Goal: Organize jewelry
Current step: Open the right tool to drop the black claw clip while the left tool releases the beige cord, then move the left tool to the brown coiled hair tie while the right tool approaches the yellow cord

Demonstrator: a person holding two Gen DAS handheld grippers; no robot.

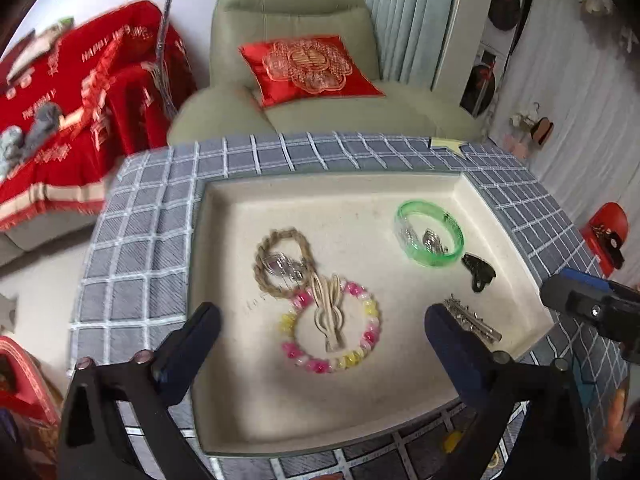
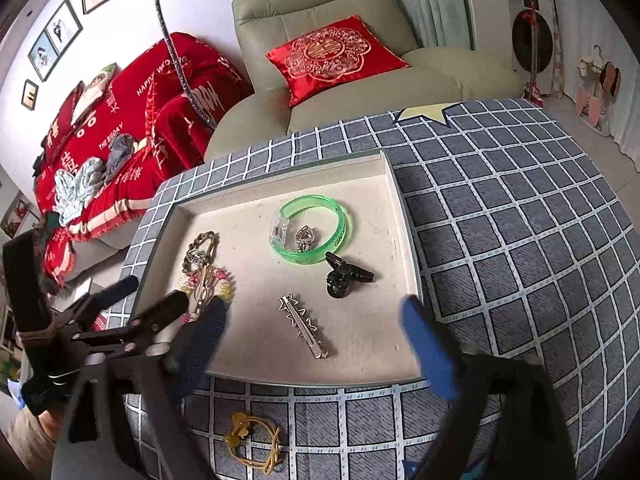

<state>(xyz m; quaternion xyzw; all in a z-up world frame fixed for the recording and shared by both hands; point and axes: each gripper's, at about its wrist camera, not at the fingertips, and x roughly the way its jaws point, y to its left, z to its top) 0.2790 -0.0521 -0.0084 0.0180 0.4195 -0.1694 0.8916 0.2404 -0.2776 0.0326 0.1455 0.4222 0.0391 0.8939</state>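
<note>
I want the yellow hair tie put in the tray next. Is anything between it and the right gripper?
Nothing visible. The yellow hair tie lies alone on the checked cloth just outside the tray's near rim, below the open right gripper.

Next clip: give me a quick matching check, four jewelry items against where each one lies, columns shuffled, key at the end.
1. green bangle
2. silver hair clip
3. yellow hair tie
4. beige clip

A. on the checked cloth, outside the tray
B. across the pink and yellow bead bracelet
C. ringing a small silver charm
D. alone on bare tray floor, nearest the right gripper

Pairs: 1-C, 2-D, 3-A, 4-B
</note>
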